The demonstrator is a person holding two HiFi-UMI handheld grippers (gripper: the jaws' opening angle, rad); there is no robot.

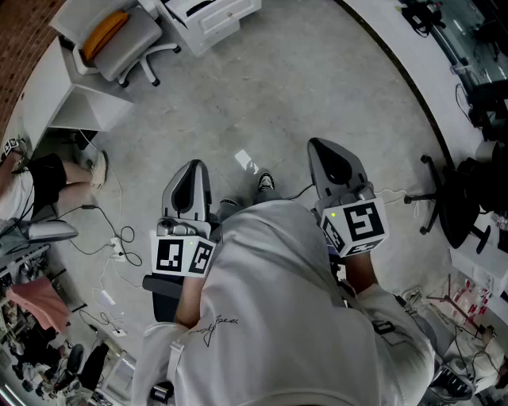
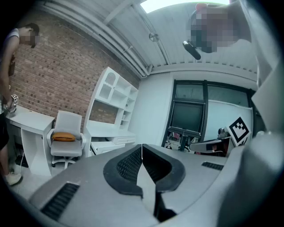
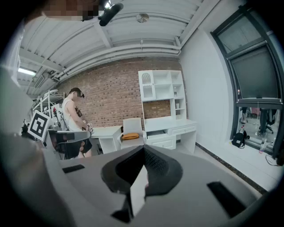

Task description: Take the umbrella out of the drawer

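Left gripper (image 1: pixel 192 168) and right gripper (image 1: pixel 324 147) both have jaws together, empty, above the grey floor (image 1: pixel 317 87), facing the white drawers (image 1: pixel 213 16) beside a chair (image 1: pixel 119 40); the umbrella cannot be made out.

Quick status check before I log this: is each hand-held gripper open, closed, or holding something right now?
Left hand-held gripper: closed, holding nothing.
Right hand-held gripper: closed, holding nothing.

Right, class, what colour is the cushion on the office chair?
Orange-yellow: the cushion shows best in the left gripper view.
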